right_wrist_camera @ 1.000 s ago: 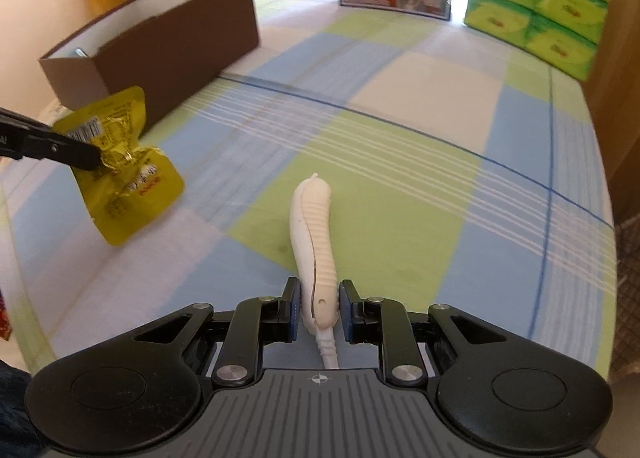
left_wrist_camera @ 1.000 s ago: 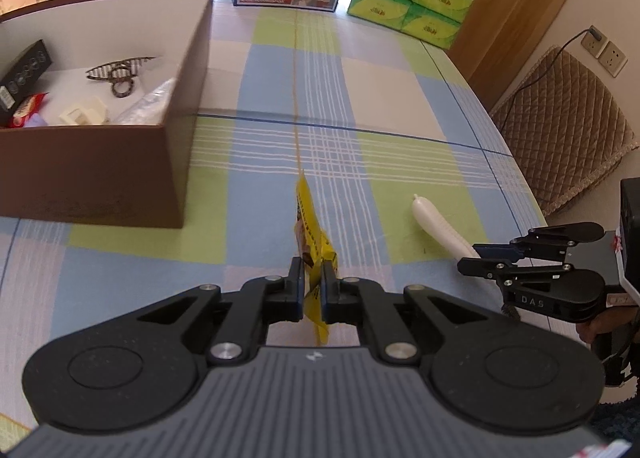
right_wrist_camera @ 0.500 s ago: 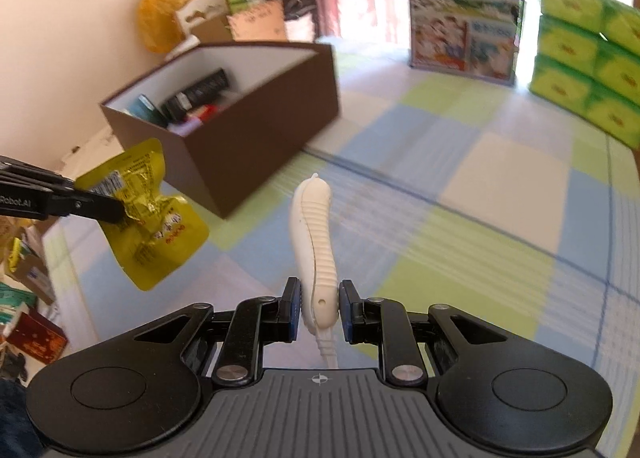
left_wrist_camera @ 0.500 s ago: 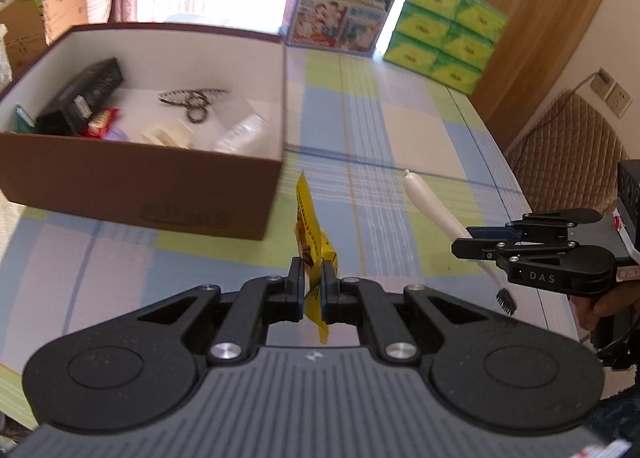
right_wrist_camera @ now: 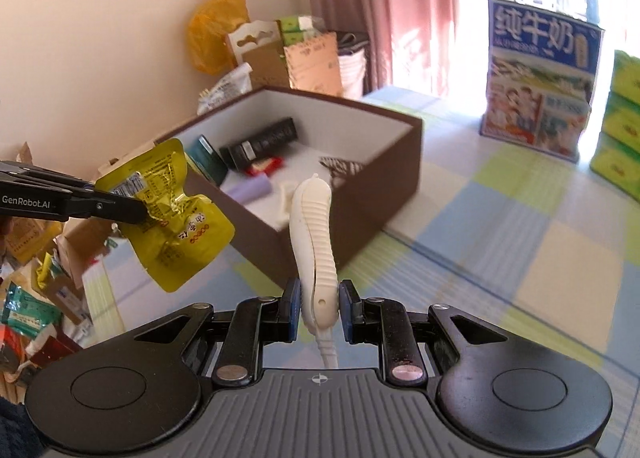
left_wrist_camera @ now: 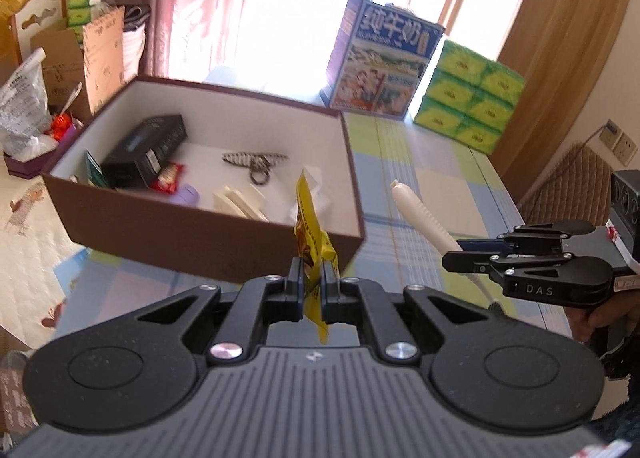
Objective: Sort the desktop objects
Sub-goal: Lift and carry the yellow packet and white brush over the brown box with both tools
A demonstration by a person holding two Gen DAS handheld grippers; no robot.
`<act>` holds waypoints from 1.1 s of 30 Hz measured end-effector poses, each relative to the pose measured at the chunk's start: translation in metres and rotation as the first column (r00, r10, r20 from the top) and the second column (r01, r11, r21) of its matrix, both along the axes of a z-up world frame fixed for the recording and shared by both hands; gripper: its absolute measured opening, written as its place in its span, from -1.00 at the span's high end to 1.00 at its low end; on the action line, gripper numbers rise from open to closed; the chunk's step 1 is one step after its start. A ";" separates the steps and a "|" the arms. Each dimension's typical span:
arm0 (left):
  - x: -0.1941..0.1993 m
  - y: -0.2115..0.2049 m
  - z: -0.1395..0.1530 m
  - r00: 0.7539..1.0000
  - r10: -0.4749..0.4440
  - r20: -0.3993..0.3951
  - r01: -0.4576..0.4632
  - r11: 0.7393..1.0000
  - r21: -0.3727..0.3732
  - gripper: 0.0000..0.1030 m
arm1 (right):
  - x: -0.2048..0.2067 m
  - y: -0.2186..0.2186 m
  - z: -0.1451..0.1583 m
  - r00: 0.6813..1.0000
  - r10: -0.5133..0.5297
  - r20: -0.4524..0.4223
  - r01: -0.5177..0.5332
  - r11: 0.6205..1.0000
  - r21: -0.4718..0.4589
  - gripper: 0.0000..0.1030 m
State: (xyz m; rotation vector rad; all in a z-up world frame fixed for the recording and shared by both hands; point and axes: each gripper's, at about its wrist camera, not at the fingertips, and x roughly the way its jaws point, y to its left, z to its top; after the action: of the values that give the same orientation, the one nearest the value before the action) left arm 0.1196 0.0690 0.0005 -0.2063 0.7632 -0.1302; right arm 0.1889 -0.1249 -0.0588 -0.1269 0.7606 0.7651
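Holding a yellow snack packet (left_wrist_camera: 311,217) and a white ribbed brush handle (right_wrist_camera: 314,242) aloft near the brown box (left_wrist_camera: 224,250).

Pinched edge-on in the left gripper (left_wrist_camera: 312,290), jaws pressed onto crinkled, glossy foil with red print and a barcode; seen flat from the right wrist view, flaring either side of the fingertips. Clamped in the right gripper (right_wrist_camera: 319,312) near its lower end, cream plastic, curved, ridged along the back, thin neck trailing down behind the jaws, rounded tip pointing forward toward the box. Both raised above the checked desk (right_wrist_camera: 520,242), just short of the box's near wall; inside, black carton (left_wrist_camera: 146,149), striped scissors (left_wrist_camera: 256,161), red wrapper (left_wrist_camera: 168,177), lilac tube (right_wrist_camera: 252,189).
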 end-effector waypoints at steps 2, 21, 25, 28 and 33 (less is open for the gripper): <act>0.001 0.012 0.006 1.000 0.008 0.017 -0.008 1.000 0.002 0.91 | 0.003 0.011 0.003 1.000 0.007 0.008 -0.007 1.000 0.008 0.66; 0.092 0.109 0.025 0.993 0.022 0.116 -0.026 0.999 0.027 0.91 | 0.087 0.118 0.038 0.998 -0.042 0.040 0.039 0.995 0.093 0.66; 0.117 0.114 0.006 0.999 -0.002 0.047 0.001 1.000 0.016 0.91 | 0.103 0.139 0.032 0.998 -0.063 0.020 0.061 0.995 0.080 0.67; 0.132 0.118 -0.013 1.000 -0.012 -0.015 0.012 1.000 0.012 0.91 | 0.116 0.151 0.023 0.997 -0.079 -0.014 0.080 0.994 0.073 0.66; 0.152 0.122 -0.039 0.995 -0.038 -0.097 0.038 0.999 -0.004 0.91 | 0.132 0.169 0.006 0.994 -0.094 -0.054 0.097 0.994 0.041 0.66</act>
State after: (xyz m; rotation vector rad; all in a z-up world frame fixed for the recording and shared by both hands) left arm 0.2712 0.1909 -0.0387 -0.2011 0.8637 -0.1576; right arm 0.3212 0.0437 -0.0532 -0.0310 0.7927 0.6957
